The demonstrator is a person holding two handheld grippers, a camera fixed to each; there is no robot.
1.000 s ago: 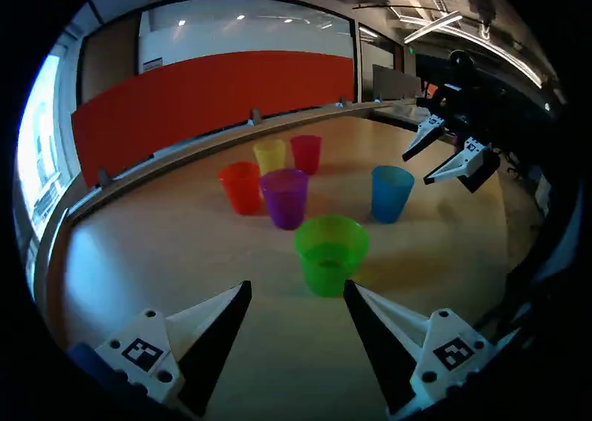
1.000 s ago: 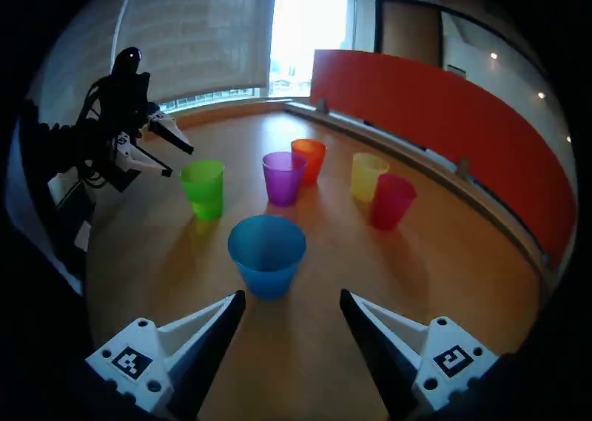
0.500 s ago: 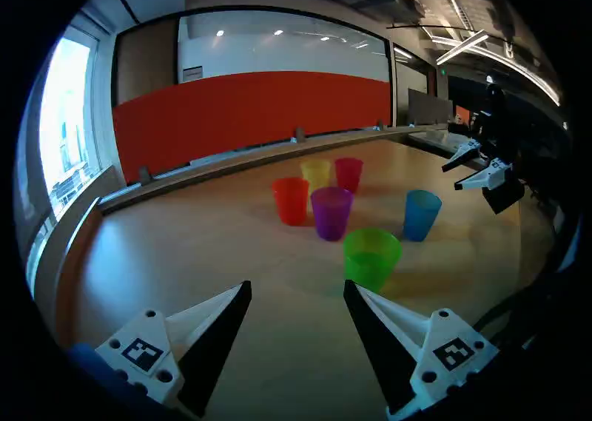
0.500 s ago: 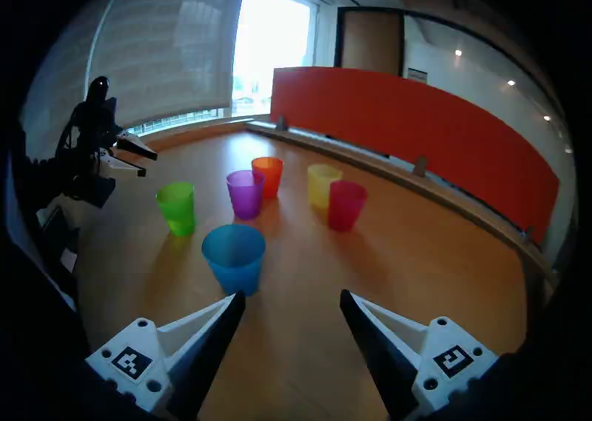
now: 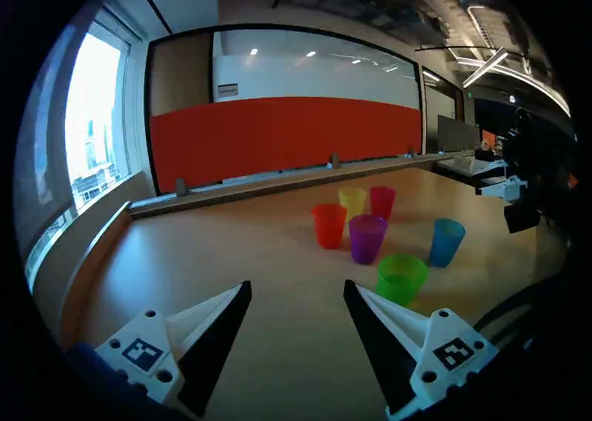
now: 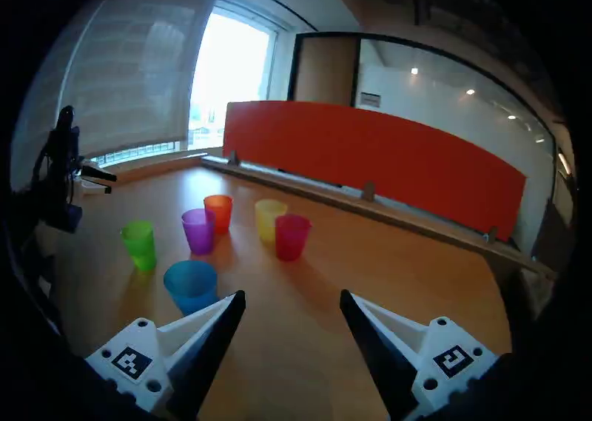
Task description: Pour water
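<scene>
Left gripper [image 5: 296, 286]: fingers spread wide, holding nothing, over the bare tabletop [image 5: 222, 258].
Right gripper [image 6: 292, 295]: fingers spread wide, empty.
Cups: six, plastic, all upright on the tabletop in one loose cluster.
- Green cup [image 5: 401, 277]: nearest the left gripper, just past one fingertip.
- Purple cup [image 5: 367, 237]: behind the green.
- Orange cup [image 5: 328, 225]: just beside the purple.
- Yellow cup [image 5: 352, 200] and red cup [image 5: 382, 201]: side by side at the rear.
- Blue cup [image 6: 191, 284]: nearest the right gripper.
Orange-red partition [image 5: 281, 136]: along the tabletop's far edge.
</scene>
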